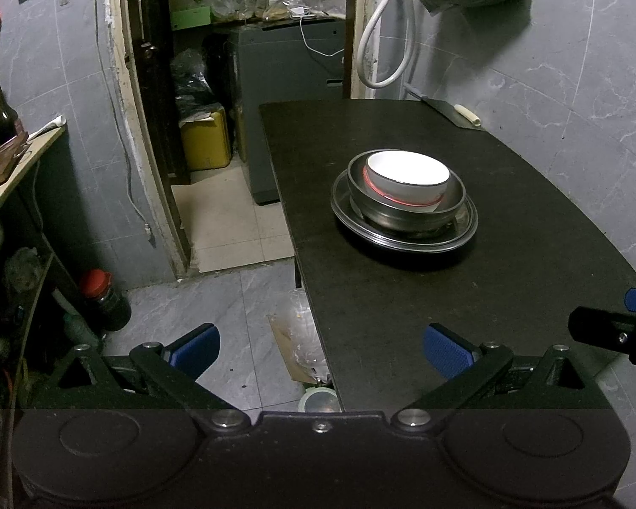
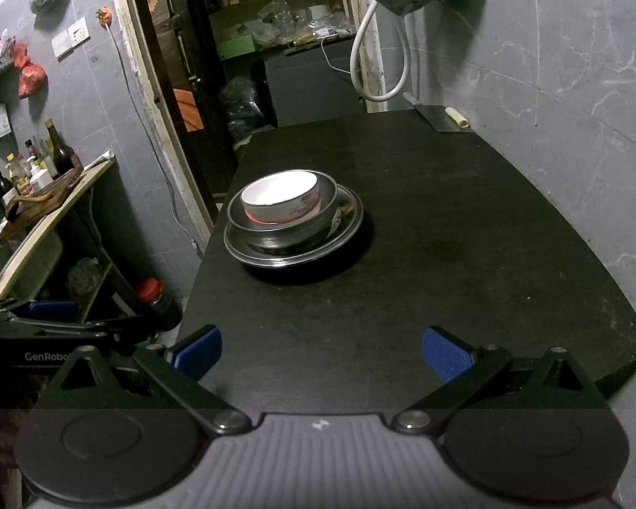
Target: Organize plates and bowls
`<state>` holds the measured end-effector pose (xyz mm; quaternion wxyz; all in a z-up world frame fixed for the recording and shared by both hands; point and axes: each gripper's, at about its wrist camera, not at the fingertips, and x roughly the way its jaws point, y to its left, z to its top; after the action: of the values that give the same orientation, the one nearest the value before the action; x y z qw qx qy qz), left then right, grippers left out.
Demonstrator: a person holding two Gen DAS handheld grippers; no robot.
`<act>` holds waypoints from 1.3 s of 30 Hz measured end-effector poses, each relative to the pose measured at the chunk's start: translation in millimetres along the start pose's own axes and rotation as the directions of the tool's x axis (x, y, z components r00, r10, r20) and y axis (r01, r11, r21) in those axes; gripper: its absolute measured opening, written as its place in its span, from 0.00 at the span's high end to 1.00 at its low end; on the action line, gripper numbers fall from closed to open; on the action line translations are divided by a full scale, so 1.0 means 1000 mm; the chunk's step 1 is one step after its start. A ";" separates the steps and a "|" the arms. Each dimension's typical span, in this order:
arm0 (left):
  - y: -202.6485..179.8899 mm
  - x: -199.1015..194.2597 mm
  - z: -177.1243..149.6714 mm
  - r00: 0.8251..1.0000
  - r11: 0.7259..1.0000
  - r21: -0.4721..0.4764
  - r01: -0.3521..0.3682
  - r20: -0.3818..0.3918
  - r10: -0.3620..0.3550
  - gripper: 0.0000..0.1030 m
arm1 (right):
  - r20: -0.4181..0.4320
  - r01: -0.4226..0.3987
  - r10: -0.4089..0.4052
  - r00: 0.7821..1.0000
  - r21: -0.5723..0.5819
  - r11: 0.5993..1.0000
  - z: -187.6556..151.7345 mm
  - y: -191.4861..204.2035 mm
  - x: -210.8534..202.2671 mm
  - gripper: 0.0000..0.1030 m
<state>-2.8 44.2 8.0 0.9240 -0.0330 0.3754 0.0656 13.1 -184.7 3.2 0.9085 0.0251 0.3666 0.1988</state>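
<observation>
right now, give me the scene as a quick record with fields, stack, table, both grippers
stack: white bowl nested in steel bowl, which sits on steel plate
table: black table, cleaver at far edge
left gripper: open, empty, short of the stack
right gripper: open, empty, over near table edge

Your right gripper hangs spread wide; white bowl nests in steel bowl on plate.
</observation>
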 end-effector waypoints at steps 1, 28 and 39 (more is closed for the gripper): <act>0.000 0.000 0.000 1.000 1.000 0.000 0.000 0.000 0.000 0.01 | 0.000 0.000 0.000 1.000 0.000 1.000 0.000 0.000 0.000 0.00; -0.004 0.002 0.003 1.000 1.000 0.014 0.012 -0.001 -0.012 0.01 | 0.001 0.000 0.000 1.000 0.001 1.000 0.000 -0.001 -0.002 0.00; -0.007 0.003 0.002 1.000 0.999 0.032 0.021 0.001 -0.021 0.01 | 0.000 0.001 -0.001 1.000 0.003 1.000 -0.001 -0.002 -0.002 0.00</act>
<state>1.8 37.9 6.8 0.9253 -0.0219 0.3753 0.0500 11.7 -187.4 3.8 0.9085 0.0264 0.3671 0.1979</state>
